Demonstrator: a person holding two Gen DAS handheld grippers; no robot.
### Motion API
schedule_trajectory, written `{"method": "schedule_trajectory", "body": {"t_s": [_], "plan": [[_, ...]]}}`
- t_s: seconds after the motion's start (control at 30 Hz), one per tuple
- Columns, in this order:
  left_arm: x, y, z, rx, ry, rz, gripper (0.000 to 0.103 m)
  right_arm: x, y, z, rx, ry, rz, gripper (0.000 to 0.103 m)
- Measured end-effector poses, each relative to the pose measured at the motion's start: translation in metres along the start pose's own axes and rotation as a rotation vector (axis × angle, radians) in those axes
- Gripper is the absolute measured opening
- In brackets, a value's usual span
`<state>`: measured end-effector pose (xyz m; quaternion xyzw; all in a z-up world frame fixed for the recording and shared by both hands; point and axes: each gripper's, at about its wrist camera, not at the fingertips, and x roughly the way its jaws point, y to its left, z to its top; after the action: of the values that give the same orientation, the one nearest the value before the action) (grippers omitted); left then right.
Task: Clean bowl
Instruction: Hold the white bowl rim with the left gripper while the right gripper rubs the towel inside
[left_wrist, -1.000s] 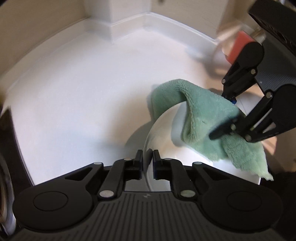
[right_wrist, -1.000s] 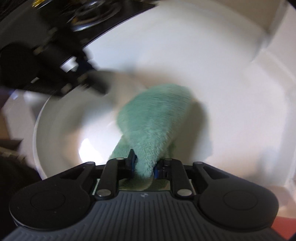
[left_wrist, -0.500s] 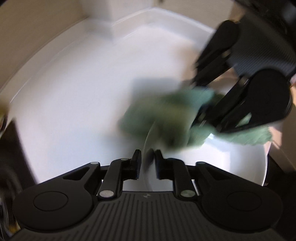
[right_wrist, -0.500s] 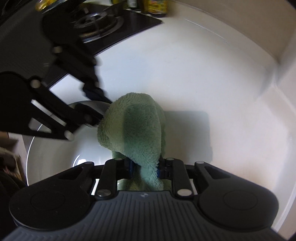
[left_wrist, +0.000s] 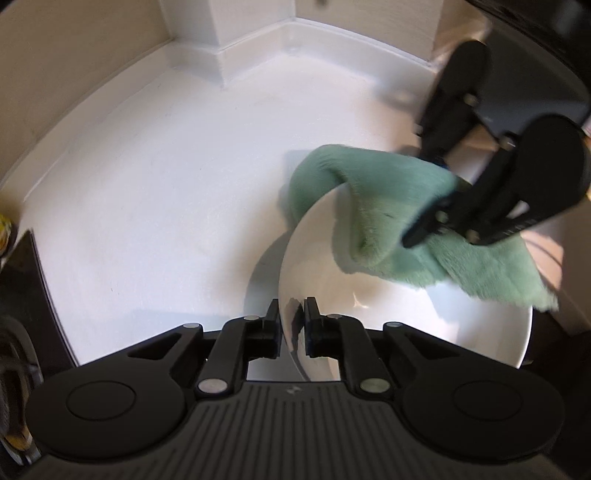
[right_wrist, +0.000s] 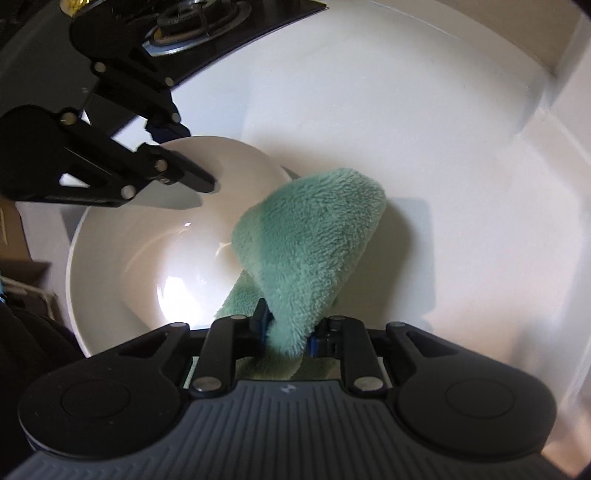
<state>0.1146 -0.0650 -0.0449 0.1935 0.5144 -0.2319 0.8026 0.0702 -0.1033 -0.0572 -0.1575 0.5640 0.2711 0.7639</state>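
Now the right gripper (right_wrist: 286, 334), closed on the green cloth (right_wrist: 310, 236), has swept it back over the rim of the white bowl (left_wrist: 406, 314), which the left gripper (left_wrist: 291, 328) keeps pinched, so wiping is mid-course.

Open white counter (left_wrist: 155, 206) left of and beyond the bowl (left_wrist: 406, 314). Wall corner (left_wrist: 221, 40) bounds the far side. Green cloth (right_wrist: 310, 236) drapes over the bowl's far rim, right gripper (left_wrist: 436, 192) crowding above it. Stove (right_wrist: 192, 22) flanks the other side, seemingly level with the counter.
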Motion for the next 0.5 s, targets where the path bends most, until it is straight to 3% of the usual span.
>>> {"method": "schedule_trajectory", "body": {"t_s": [0.27, 0.4, 0.47, 0.5], "plan": [[0.018, -0.006, 0.025, 0.025, 0.015, 0.001, 0.012, 0.01, 0.005, 0.033, -0.1, -0.023, -0.03, 0.019], [0.027, -0.006, 0.038, 0.007, 0.016, -0.006, 0.012, 0.015, 0.002, 0.034, -0.041, -0.045, -0.024, 0.018], [0.031, -0.006, 0.044, -0.012, 0.014, -0.007, 0.013, -0.023, -0.018, -0.01, 0.006, -0.058, -0.02, 0.017], [0.032, -0.008, 0.046, -0.02, 0.018, -0.002, 0.013, -0.025, -0.021, -0.015, 0.038, -0.068, -0.019, 0.017]]}}
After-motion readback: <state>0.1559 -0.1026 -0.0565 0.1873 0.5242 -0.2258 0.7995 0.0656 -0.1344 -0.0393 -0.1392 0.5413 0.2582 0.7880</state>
